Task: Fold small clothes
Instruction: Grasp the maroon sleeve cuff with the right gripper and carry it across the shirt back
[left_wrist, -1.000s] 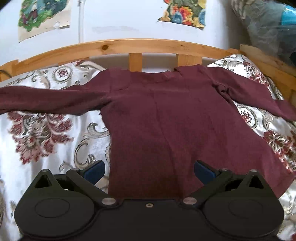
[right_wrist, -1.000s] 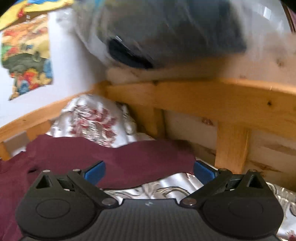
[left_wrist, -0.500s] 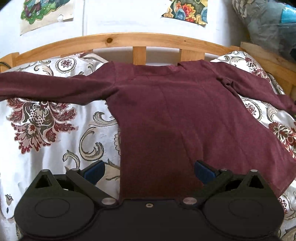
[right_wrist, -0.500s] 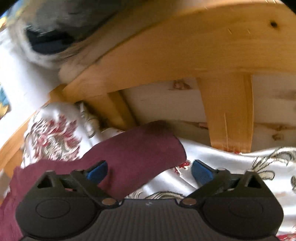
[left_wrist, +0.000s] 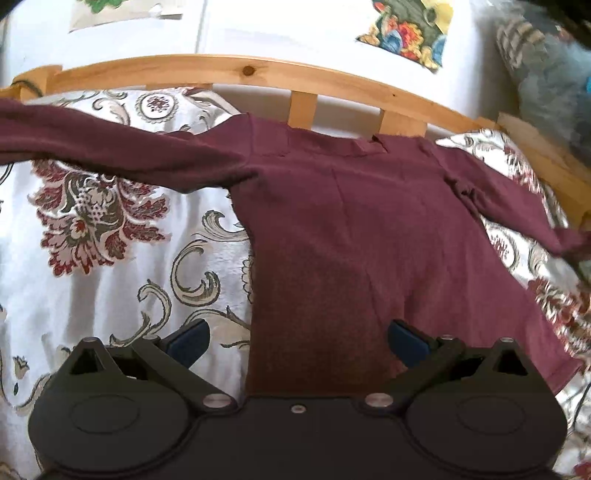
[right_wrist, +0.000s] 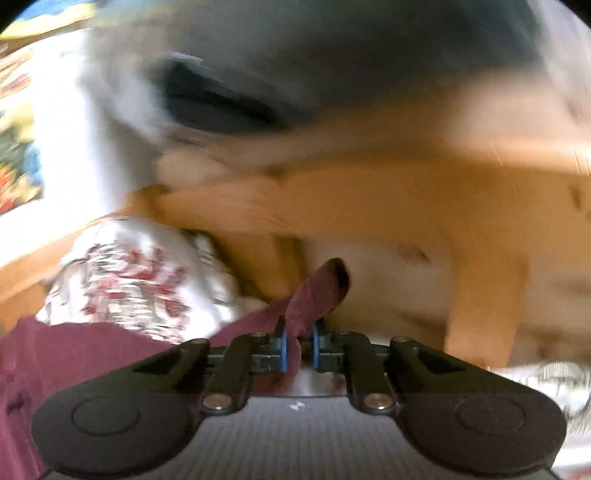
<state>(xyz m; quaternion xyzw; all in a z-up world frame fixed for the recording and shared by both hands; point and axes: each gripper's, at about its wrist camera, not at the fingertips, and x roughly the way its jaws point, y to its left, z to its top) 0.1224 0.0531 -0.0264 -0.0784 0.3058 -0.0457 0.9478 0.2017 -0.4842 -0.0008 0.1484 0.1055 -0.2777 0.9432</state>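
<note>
- Patterned bedding (left_wrist: 110, 288) covered the bed, with a maroon shirt (left_wrist: 332, 240) spread flat.
- Left claw (left_wrist: 297, 341) gaped empty over its hem.
- Right claw (right_wrist: 297, 349) was closing, pinching the sleeve cuff (right_wrist: 317, 295).

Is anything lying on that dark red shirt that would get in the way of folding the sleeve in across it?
Nothing visible. The shirt's body lies flat and bare on the patterned bedspread. The right tongs are closing on the sleeve's cuff, which sits between them; the left tongs hover open over the hem.
</note>
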